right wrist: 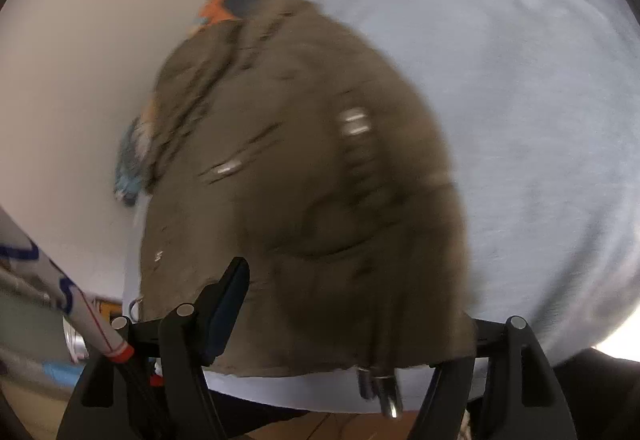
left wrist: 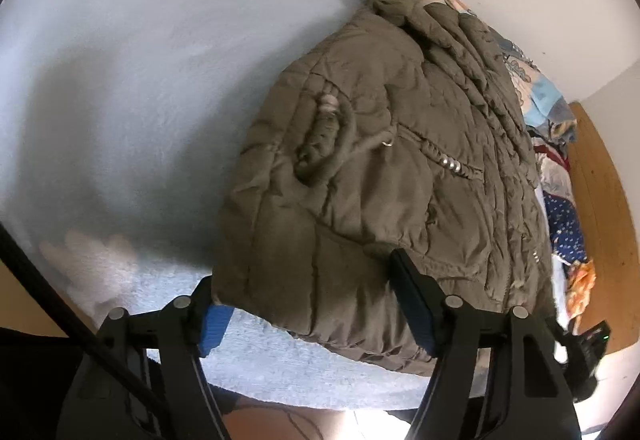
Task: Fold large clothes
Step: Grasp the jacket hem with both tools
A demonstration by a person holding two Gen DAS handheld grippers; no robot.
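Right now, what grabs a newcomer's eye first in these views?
The puffy olive jacket, folded into a bundle on the pale blue blanket, fills both views. The left gripper and right gripper each straddle its near edge, fingers spread. A heap of colourful clothes lies beyond it.

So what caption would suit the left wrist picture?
Left gripper open, fingers straddling the near edge of an olive quilted jacket on a light-blue blanket.

- A blurred olive-brown quilted puffer jacket (right wrist: 304, 176) lies on the pale blue fleece bed cover (right wrist: 540, 120).
- The black claw (right wrist: 344, 304) stands wide apart, the jacket's near hem between its fingers.
- Metal cord ends (right wrist: 380, 388) hang off that hem.
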